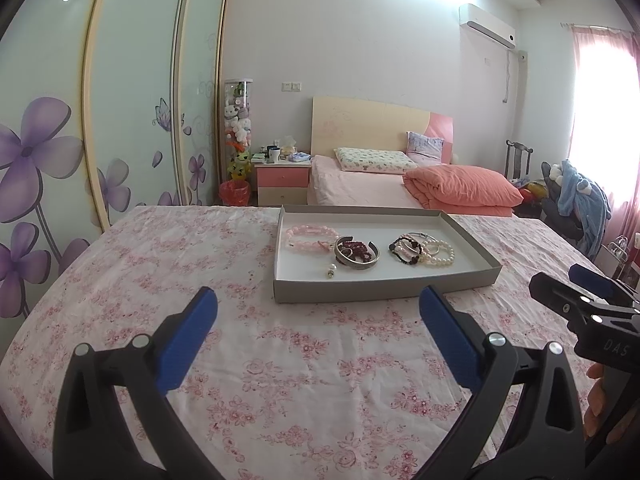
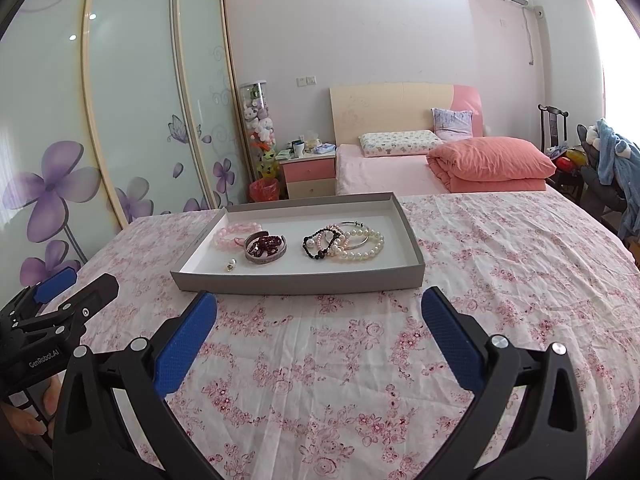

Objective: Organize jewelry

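Note:
A shallow grey tray (image 1: 376, 290) (image 2: 296, 280) lies on the floral cloth and holds jewelry. In it are a pink bead bracelet (image 1: 310, 238) (image 2: 236, 232), a silver cuff with dark red beads (image 1: 356, 256) (image 2: 266, 246), a small pearl earring (image 1: 331, 270) (image 2: 231, 266), and a pile of black bead, pearl and silver bracelets (image 1: 422, 250) (image 2: 346, 242). My left gripper (image 1: 318, 344) is open and empty, in front of the tray. My right gripper (image 2: 318, 344) is open and empty, also short of the tray's near wall.
The tray sits on a surface covered by a pink floral cloth (image 1: 280, 380) (image 2: 500, 280). Behind are a bed (image 1: 400, 184) with an orange quilt, a pink nightstand (image 1: 282, 180), a sliding wardrobe (image 1: 132, 100) at left, and a chair with clothes (image 1: 580, 200) at right.

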